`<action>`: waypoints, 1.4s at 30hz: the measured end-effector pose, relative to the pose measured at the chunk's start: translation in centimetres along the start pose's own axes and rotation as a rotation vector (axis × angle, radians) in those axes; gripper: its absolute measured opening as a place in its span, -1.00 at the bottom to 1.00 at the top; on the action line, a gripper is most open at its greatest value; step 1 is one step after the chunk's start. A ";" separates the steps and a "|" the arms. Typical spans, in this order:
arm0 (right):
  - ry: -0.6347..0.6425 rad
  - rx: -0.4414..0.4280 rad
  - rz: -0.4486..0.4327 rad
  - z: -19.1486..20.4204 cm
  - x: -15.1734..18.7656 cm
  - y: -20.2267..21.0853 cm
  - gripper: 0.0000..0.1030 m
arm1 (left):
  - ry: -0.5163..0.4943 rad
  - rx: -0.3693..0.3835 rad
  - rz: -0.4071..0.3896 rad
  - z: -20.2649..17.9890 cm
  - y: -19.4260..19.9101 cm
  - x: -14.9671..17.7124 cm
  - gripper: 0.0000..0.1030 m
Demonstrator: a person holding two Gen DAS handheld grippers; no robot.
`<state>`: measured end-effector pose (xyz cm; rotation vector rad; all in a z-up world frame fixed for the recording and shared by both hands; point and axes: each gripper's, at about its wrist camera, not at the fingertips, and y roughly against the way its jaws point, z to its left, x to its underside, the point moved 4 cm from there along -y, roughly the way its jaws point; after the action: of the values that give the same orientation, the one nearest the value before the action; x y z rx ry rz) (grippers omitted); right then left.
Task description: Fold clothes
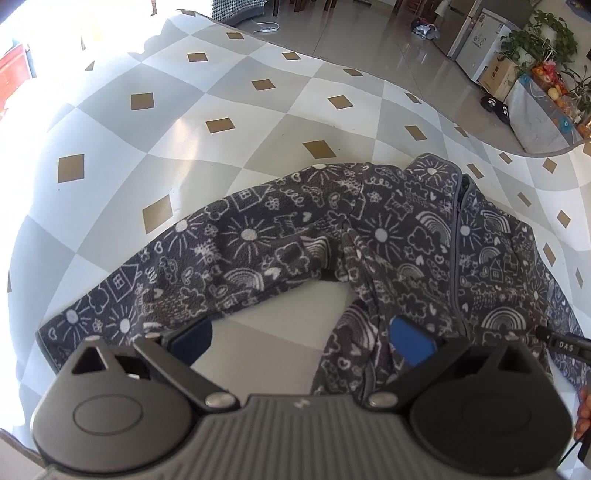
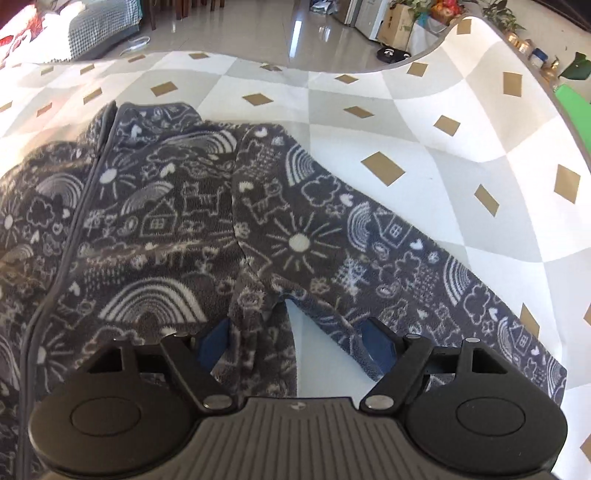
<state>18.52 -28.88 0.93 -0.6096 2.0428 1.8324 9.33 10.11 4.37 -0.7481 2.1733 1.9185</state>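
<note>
A dark grey fleece jacket [image 1: 402, 236] with white doodles lies spread, zip up, on a checked mat [image 1: 177, 122]. In the left wrist view one sleeve [image 1: 207, 258] runs out to the left. My left gripper [image 1: 301, 341] hangs open over the bare gap between that sleeve and the body, its blue pads [image 1: 408, 341] holding nothing. In the right wrist view the jacket [image 2: 147, 221] fills the left, and the other sleeve [image 2: 369, 258] stretches right. My right gripper [image 2: 297, 345] stands open above the armpit, where a ridge of fabric [image 2: 245, 325] lies between the jaws unpressed.
The mat's wavy far edge [image 1: 424, 88] meets a shiny tiled floor [image 1: 351, 33]. Beyond it stand a fridge [image 1: 469, 33], a cardboard box [image 1: 498, 74], potted plants [image 1: 543, 40] and black slippers [image 1: 495, 103]. A checked sofa [image 2: 99, 26] is at the far left, a green object [image 2: 574, 103] at the right.
</note>
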 end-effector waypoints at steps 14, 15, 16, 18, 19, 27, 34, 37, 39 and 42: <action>-0.051 -0.261 -0.017 0.4 6.1 8.3 0.47 | -0.127 0.020 0.014 -1.2 1.3 4.8 1.00; -0.070 -0.275 -0.015 0.0 6.7 8.5 0.47 | -0.129 0.022 0.015 -1.2 1.4 5.2 1.00; -0.089 -0.286 -0.011 -0.4 7.3 8.6 0.47 | -0.131 0.024 0.018 -1.2 1.4 5.7 1.00; -0.129 -0.298 -0.003 -0.9 8.5 9.0 0.47 | -0.137 0.030 0.028 -1.4 1.3 6.7 1.00; -0.145 -0.303 0.000 -1.1 9.1 9.2 0.47 | -0.141 0.031 0.032 -1.5 1.2 7.1 1.00; -0.148 -0.310 0.050 -1.1 13.5 9.3 0.47 | -0.144 0.016 0.062 -1.5 -0.5 11.4 1.00; -0.115 -0.302 0.094 0.0 16.2 8.0 0.47 | -0.102 0.032 0.046 -1.1 -1.3 13.0 1.00; -0.107 -0.310 0.079 0.7 16.2 7.7 0.47 | -0.102 0.032 0.040 -1.3 -1.5 13.0 1.00; -0.093 -0.304 0.075 1.3 16.2 7.4 0.47 | -0.109 0.029 0.042 -1.5 -1.7 13.2 1.00; -0.090 -0.308 0.071 2.2 16.3 6.9 0.44 | -0.111 0.029 0.046 -1.6 -2.0 13.4 1.00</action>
<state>0.92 -27.71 -1.78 -0.5263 1.7601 2.1960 -1.03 4.88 -2.83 -0.5765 2.1646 1.8977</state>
